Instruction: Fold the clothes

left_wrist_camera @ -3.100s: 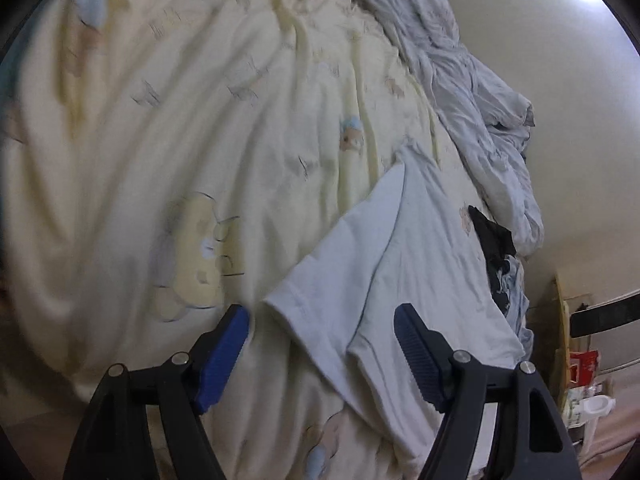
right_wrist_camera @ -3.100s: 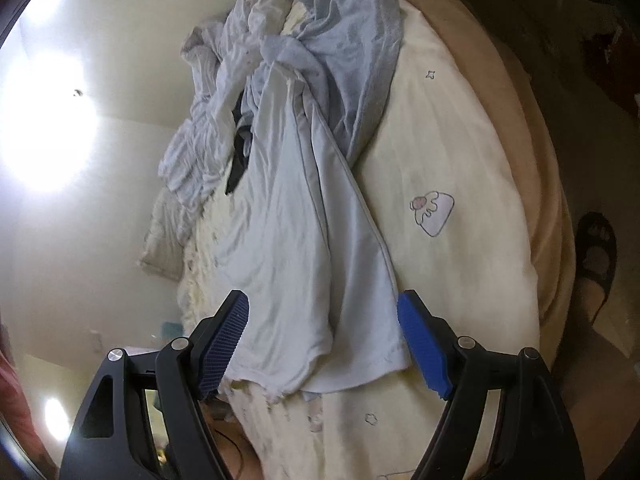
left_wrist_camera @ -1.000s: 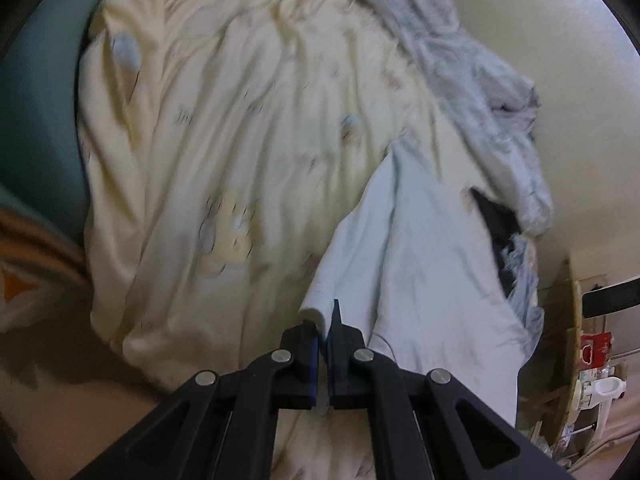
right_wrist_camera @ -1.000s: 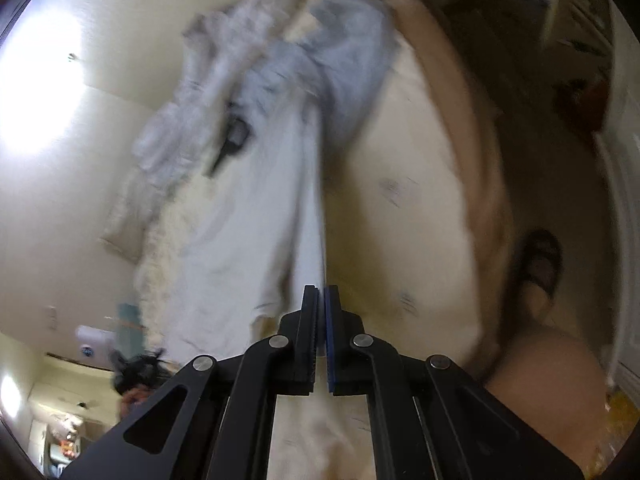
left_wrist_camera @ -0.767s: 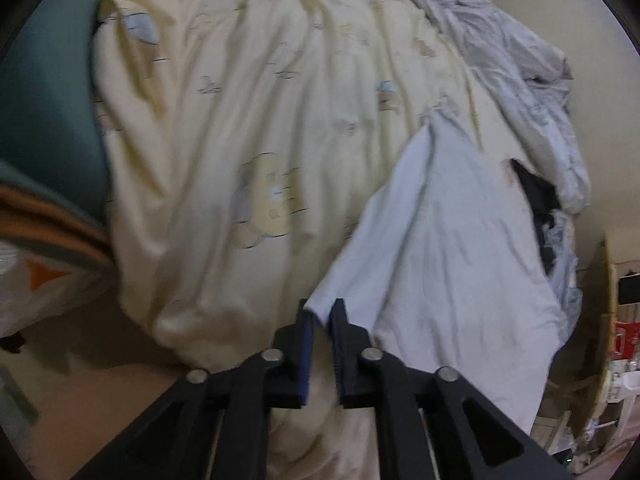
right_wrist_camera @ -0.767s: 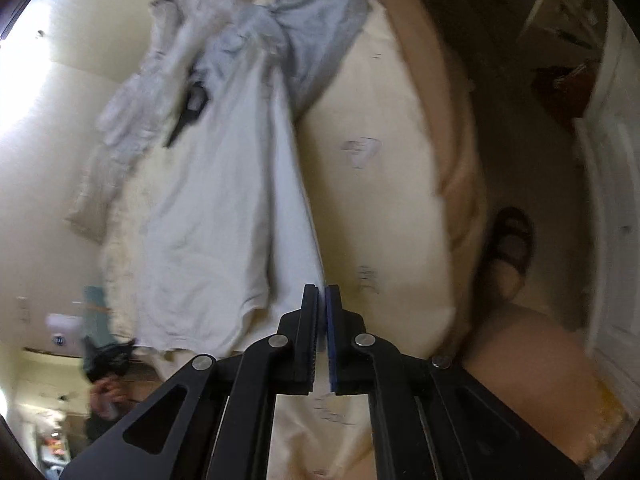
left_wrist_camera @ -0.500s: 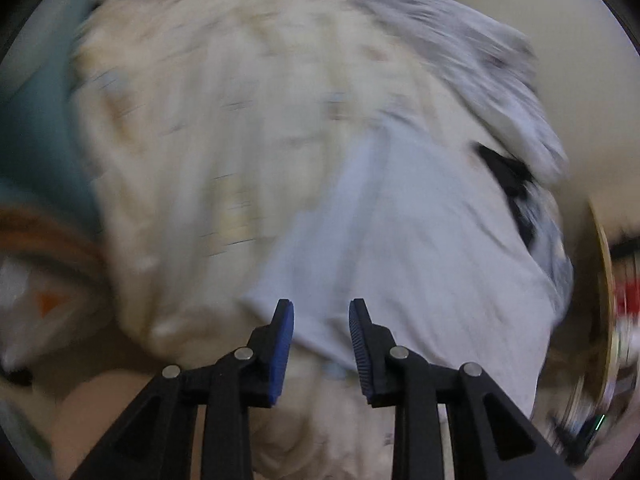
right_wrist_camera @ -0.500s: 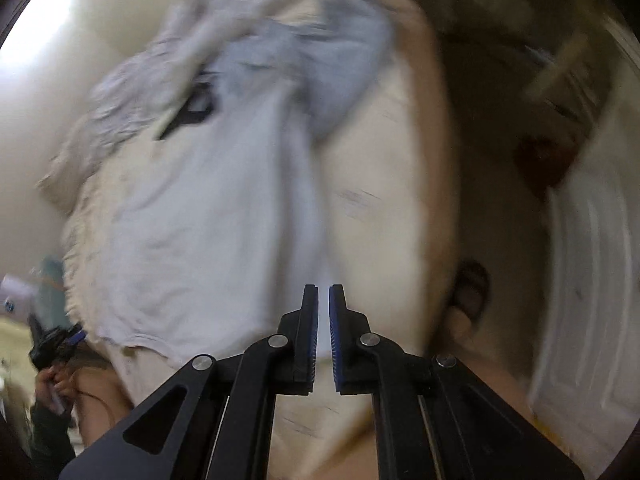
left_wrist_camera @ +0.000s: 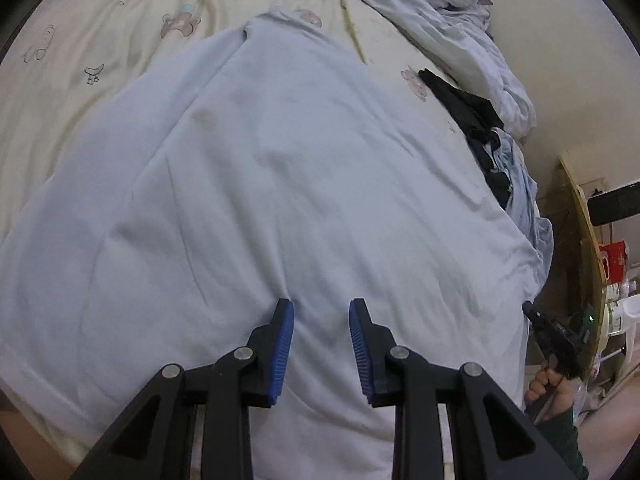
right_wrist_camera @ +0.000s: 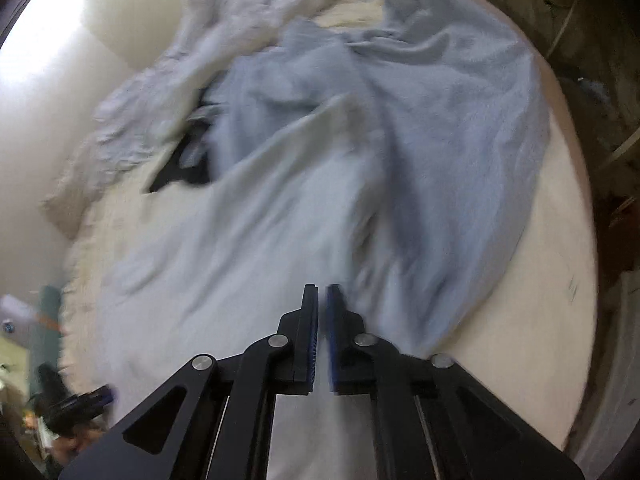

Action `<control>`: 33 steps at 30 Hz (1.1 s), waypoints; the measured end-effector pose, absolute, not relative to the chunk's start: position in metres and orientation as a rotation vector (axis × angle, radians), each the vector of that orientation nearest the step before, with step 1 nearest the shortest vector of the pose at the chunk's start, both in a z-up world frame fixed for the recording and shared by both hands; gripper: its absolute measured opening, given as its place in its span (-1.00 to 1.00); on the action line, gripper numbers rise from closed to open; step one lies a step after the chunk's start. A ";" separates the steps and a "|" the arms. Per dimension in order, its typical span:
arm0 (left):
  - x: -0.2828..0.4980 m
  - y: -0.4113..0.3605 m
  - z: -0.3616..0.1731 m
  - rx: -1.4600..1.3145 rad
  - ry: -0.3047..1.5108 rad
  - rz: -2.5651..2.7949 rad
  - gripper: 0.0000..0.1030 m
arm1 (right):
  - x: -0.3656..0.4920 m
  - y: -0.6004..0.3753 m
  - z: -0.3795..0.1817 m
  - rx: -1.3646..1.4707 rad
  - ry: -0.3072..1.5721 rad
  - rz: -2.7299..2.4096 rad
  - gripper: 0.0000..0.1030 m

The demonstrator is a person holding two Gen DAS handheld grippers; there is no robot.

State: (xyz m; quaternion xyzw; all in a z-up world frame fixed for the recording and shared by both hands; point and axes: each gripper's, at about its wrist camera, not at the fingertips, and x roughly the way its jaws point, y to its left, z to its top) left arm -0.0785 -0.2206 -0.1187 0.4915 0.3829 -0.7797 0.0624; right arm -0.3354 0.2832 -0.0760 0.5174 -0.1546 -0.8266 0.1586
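Left wrist view: left gripper (left_wrist_camera: 321,334) jaws now part-open, empty, hem released; pale garment (left_wrist_camera: 280,168) spread flat mid-frame. Right gripper (right_wrist_camera: 322,320) closed, apparently empty. Ready for fold.

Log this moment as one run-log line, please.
stage: shirt spread flat | left gripper: jaws parted, empty, over shirt | right gripper: jaws shut, hold unclear | bed: clothes pile at far side
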 end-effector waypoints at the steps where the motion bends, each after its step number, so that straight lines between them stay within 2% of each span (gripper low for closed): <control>1: -0.078 -0.221 -0.119 1.489 1.150 -2.366 -0.43 | -0.344 0.287 -0.077 1.491 -0.410 -2.402 -1.00; 3: -0.077 -0.222 -0.118 1.493 1.144 -2.375 -0.43 | -0.350 0.298 -0.067 1.501 -0.319 -2.543 -0.89; 6: -0.079 -0.220 -0.117 1.475 1.142 -2.383 -0.41 | -0.354 0.315 -0.056 1.459 -0.458 -2.530 -0.89; 9: -0.080 -0.220 -0.117 1.463 1.145 -2.387 -0.40 | -0.359 0.297 -0.035 1.326 -0.416 -2.510 -0.89; 13: -0.081 -0.220 -0.118 1.457 1.155 -2.387 -0.39 | -0.382 0.262 -0.047 1.390 -0.345 -2.410 -0.89; 18: -0.083 -0.219 -0.120 1.447 1.168 -2.383 -0.39 | -0.415 0.272 -0.067 1.452 -0.285 -2.516 -0.97; 20: -0.083 -0.218 -0.120 1.449 1.162 -2.382 -0.39 | -0.421 0.281 -0.064 1.470 -0.278 -2.570 -0.90; 24: -0.084 -0.218 -0.120 1.450 1.153 -2.380 -0.39 | -0.417 0.281 -0.045 1.405 -0.275 -2.609 -0.90; 29: -0.084 -0.215 -0.120 1.447 1.141 -2.382 -0.33 | -0.385 0.208 -0.031 1.263 -0.171 -2.345 -0.90; 33: -0.083 -0.216 -0.119 1.449 1.131 -2.392 -0.33 | -0.387 0.148 -0.063 1.395 0.100 -2.243 -0.91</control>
